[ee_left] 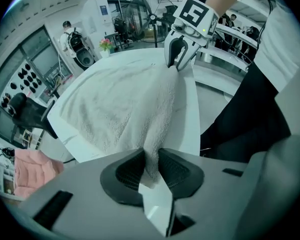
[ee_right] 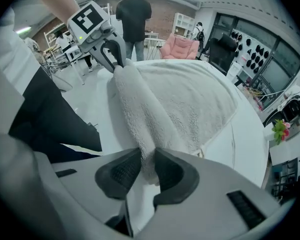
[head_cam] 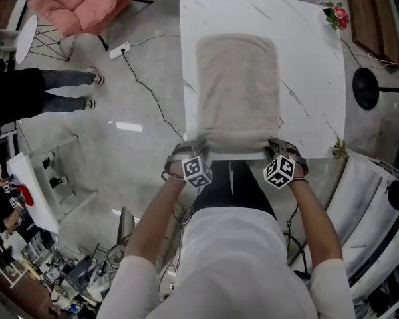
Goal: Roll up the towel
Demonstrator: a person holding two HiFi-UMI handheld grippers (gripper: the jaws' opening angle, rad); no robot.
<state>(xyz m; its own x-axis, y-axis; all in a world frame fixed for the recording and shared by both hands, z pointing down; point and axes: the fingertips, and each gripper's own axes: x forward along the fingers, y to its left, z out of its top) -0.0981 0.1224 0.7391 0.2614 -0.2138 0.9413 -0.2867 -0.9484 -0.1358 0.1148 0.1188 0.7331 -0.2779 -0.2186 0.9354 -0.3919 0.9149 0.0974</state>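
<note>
Towel (head_cam: 238,88) lies spread flat on the white marble-look table (head_cam: 319,52), its long side running away from the person and its near edge gathered up at the table's near rim; the step in hand looks to be the first one, taking hold of that near edge at both corners so the roll can begin; nothing is rolled yet. Next move, as I judge it, calls for both hands to lift the pinched edge a little and turn it over away from the person, together and level, so the first turn lands straight across the cloth; uneven hands would likely start a skewed roll.

Left gripper (ee_left: 150,170) has its jaws narrowed onto the near left corner; a ridge of terry stands between the dark pads and both press on it. Right gripper (ee_right: 142,171) matches it at the near right corner, jaws partly closed with a thick fold of cloth squeezed between the pads; between the two the edge bunches into a raised ridge; both point steeply down at the table's rim.
</note>
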